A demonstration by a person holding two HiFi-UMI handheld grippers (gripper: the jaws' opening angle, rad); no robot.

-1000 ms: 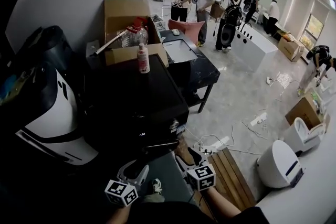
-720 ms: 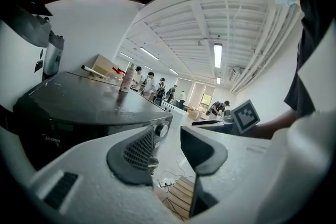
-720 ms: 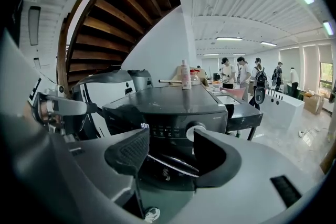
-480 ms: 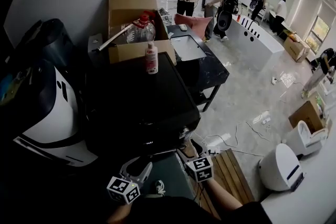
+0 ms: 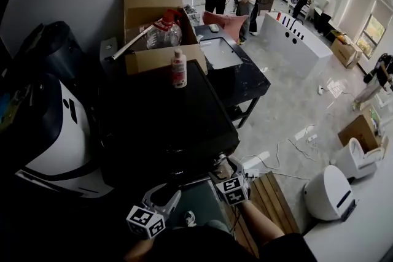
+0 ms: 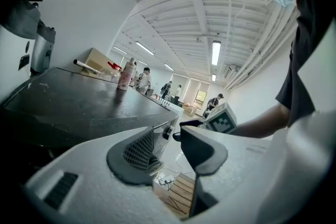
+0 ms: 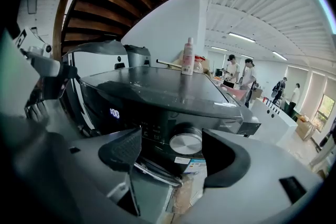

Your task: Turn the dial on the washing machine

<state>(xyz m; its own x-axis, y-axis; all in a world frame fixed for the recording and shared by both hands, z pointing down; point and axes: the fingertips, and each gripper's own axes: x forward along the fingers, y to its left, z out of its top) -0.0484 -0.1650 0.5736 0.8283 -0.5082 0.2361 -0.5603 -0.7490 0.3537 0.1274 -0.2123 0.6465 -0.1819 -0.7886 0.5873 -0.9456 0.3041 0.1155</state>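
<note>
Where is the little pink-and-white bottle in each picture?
Head view: the bottle stands upper middle, just in front of the cardboard box.
Left gripper view: the bottle is small, upper left of middle, at the far end.
Right gripper view: the bottle is top middle, straight above the dial.
Shared landmark: the washing machine's black top, which it stands on in all three.

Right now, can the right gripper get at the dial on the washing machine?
Probably yes. The right gripper faces the dial head-on, with nothing between them. Its jaws have just been opening and stand wider than the dial, which lies ahead of them, untouched.
</note>
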